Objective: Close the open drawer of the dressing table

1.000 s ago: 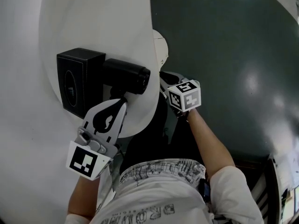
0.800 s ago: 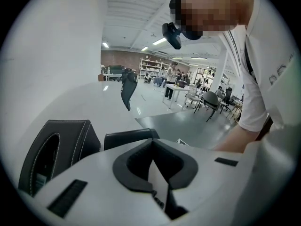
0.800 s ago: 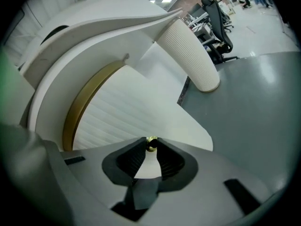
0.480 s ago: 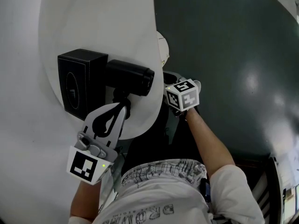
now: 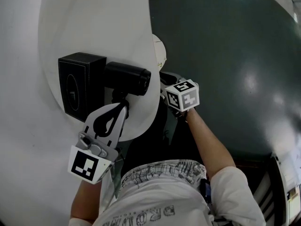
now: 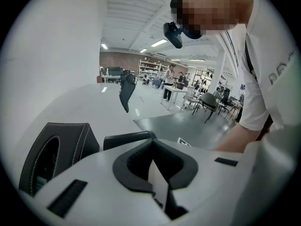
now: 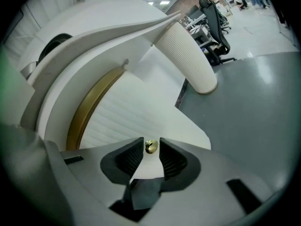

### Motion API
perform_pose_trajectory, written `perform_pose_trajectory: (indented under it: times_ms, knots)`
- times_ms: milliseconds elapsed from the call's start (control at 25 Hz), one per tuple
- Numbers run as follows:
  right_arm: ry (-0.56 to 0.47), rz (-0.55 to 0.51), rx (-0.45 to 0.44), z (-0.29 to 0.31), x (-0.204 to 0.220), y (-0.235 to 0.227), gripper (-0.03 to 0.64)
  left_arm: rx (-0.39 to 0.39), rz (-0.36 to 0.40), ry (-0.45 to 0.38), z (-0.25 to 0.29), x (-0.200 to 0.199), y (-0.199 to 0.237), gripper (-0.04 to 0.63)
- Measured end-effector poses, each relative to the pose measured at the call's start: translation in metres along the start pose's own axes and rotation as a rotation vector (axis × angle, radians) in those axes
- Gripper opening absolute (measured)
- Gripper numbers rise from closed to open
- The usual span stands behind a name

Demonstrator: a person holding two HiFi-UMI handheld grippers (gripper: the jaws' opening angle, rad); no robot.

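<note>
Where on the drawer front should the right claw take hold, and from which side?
The small gold knob: round and standing proud of the ribbed drawer front, it suits a straight-on approach, one jaw each side. The right claw has just been opening its jaws, the knob between them.

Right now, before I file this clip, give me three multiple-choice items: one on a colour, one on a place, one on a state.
1. The box on the tabletop is: A black; B red; C gold.
2. The gold knob sits: A on the box; B between the fingers of the right gripper; C behind the box.
3. The right gripper's fingers are: A pressed together; B apart; C out of view.
Key: A, its faces are dark; B, the right gripper view shows it there; B, they have just been opening around the knob.
</note>
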State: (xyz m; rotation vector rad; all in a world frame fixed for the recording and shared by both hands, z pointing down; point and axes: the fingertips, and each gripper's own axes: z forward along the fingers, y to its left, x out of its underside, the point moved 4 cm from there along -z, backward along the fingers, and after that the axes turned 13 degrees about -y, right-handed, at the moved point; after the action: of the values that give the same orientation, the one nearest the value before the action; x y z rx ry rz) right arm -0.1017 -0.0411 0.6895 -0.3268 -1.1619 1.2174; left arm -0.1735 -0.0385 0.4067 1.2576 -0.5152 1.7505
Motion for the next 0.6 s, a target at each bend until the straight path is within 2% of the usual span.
perform_pose_trajectory:
  times_ms: [320,600]
  knots:
    - [-0.055,-0.018,0.025,-0.034,-0.027,0.012,0.115,0.022,0.016,0.009,-0.004,-0.003,-0.014,0.015]
    - [-0.116,-0.071,0.045,-0.080,-0.059,0.033,0.114,0.044,0.053,-0.038,-0.012,-0.028,-0.037,0.015]
